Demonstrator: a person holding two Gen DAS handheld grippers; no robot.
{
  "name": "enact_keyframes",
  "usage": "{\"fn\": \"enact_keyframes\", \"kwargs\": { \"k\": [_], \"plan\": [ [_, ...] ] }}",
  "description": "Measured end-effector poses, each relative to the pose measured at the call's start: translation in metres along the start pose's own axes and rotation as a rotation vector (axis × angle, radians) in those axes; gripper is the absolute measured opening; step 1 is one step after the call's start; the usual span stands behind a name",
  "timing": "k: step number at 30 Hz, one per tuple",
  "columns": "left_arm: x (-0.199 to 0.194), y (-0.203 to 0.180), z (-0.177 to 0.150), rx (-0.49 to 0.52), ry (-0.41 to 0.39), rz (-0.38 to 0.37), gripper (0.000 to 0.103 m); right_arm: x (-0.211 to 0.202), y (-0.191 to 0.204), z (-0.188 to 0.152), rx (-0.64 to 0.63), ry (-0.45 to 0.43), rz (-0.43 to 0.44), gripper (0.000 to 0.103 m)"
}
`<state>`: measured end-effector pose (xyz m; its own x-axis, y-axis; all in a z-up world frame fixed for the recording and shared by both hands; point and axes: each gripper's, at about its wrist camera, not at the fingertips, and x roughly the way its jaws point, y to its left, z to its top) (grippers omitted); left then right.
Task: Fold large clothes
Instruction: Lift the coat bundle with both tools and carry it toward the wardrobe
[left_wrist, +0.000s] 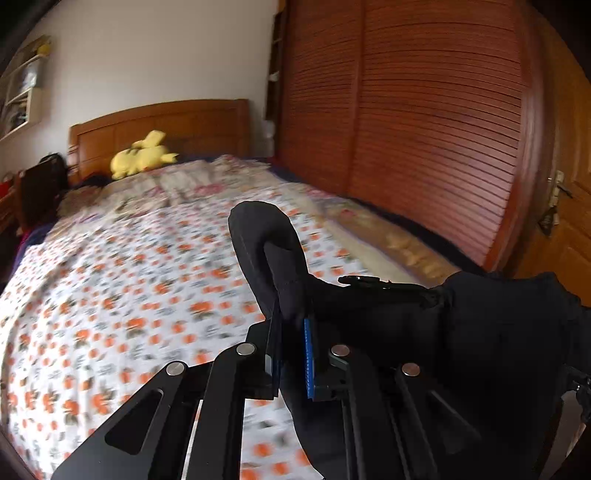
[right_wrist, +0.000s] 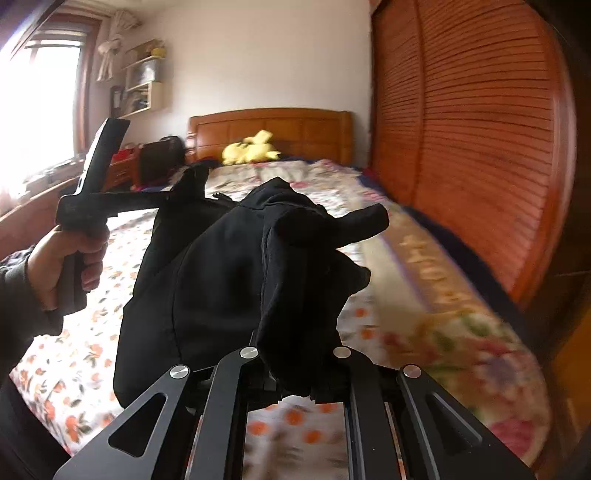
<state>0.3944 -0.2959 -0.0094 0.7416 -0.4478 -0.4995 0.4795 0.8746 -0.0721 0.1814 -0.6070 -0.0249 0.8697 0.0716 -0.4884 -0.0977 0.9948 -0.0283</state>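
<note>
The black garment (right_wrist: 221, 280) is thick, matte and bunched into deep folds, one seam running down its panel. I hold it lifted above the bed (right_wrist: 424, 314), over the flower-print sheet (left_wrist: 110, 295), near the foot edge. My left gripper (left_wrist: 291, 354) has its fingers pinched on a rolled edge, blue pad (left_wrist: 308, 358) against the cloth. My right gripper (right_wrist: 291, 384) has its fingers pressed onto another bunch, fabric covering the tips. The garment spans between both grippers.
</note>
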Motion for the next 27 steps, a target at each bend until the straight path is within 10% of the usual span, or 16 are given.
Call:
{"fn": "enact_keyframes", "kwargs": {
  "k": [16, 27],
  "plan": [
    [0.059, -0.213, 0.004, 0.057, 0.043, -0.243, 0.009, -0.079, -0.143, -0.032, 0.075, 0.005, -0.232, 0.008],
    [0.101, -0.258, -0.036, 0.120, 0.118, -0.266, 0.011, -0.083, -0.178, -0.090, 0.142, 0.112, -0.325, 0.016]
  ]
}}
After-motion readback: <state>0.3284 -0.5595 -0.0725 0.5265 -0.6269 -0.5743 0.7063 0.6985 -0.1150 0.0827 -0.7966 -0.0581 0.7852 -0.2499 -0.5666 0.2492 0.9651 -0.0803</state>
